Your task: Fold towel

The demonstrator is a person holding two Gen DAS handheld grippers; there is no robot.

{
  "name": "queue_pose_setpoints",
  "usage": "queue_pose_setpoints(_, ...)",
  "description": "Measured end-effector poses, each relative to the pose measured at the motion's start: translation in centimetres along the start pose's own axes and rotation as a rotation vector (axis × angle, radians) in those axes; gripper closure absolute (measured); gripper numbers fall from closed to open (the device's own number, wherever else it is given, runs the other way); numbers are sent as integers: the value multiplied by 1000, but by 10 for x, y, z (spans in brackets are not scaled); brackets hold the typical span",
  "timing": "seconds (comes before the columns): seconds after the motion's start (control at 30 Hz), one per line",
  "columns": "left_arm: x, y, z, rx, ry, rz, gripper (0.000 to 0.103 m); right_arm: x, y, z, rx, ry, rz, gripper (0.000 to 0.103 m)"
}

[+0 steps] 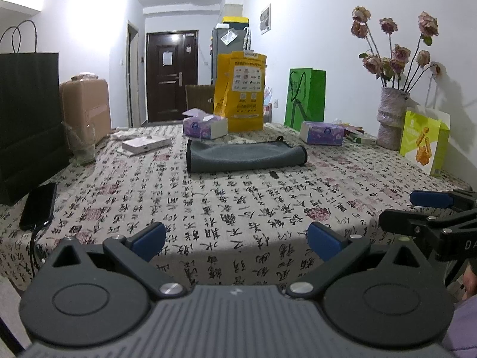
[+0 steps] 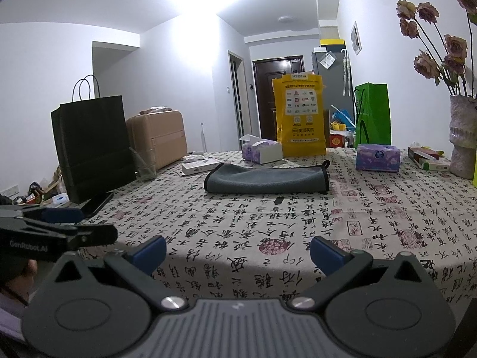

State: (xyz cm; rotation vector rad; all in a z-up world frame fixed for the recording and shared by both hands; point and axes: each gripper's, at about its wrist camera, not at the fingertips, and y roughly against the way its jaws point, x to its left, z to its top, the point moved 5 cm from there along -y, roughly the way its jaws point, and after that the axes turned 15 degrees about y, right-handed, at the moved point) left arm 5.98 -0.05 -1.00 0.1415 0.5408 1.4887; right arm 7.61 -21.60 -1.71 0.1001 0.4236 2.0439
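Towel (image 1: 246, 155) first: grey with a dark trim, it lies toward the far middle of the table (image 1: 238, 208), already doubled over on itself to my eye, a small hanging loop sticking up at its back edge. It sits well apart from both tools, which hover low over the near edge of the patterned cloth. The left gripper (image 1: 237, 240) has its blue-padded fingers spread wide with nothing between them, and the right gripper (image 2: 238, 249) is spread just as wide and equally empty; they are held side by side, each visible at the edge of the other's view. That stance looks like a resting or ready position, either before reaching out or with the folding finished, and I cannot say which. Clutter rings the towel, tissue boxes (image 2: 378, 157) behind, a yellow bag (image 1: 241, 101) and a green bag (image 1: 304, 98) at the back, a black bag (image 2: 92, 146) to the left, so any further fold has to stay within that open patch.
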Motion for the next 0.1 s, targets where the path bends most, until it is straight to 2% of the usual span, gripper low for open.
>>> queue_pose_setpoints(0.1,2,-1,0,-3,14,-6,0,0,-1,0,1,-2,0,0)
